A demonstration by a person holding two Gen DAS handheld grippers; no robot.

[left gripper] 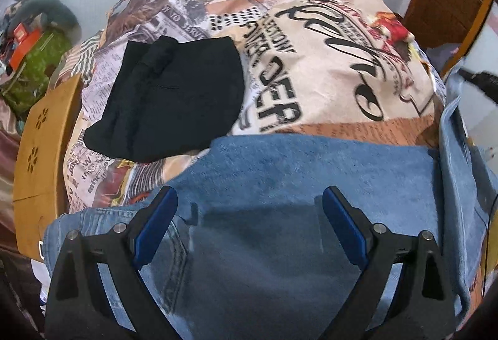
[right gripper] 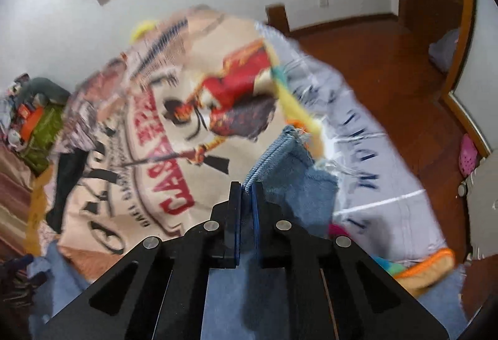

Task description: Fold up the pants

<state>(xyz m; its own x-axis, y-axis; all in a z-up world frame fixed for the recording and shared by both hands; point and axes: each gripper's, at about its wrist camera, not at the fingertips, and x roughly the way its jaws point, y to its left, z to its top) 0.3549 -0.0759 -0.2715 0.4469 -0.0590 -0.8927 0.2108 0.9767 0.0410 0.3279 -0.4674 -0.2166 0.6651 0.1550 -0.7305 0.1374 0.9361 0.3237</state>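
Note:
Blue jeans (left gripper: 280, 172) lie across the near part of a bed covered with a printed sheet (left gripper: 326, 66). My left gripper (left gripper: 250, 209) hovers just above the denim, jaws wide apart, nothing between its blue pads (left gripper: 155, 228). A waistband with stitching shows by its left finger. In the right wrist view, my right gripper (right gripper: 247, 187) is shut on a frayed hem end of the jeans (right gripper: 289, 159), which sticks up past the fingertips. More denim hangs below the jaws. In the left wrist view that lifted leg (left gripper: 457, 153) shows at the right edge.
A folded black garment (left gripper: 174, 97) lies on the sheet beyond the jeans. A wooden board (left gripper: 43, 134) stands at the bed's left side, with clutter (left gripper: 34, 59) behind it. Wooden floor (right gripper: 389, 75), a door frame and a pink shoe (right gripper: 468, 156) are to the right of the bed.

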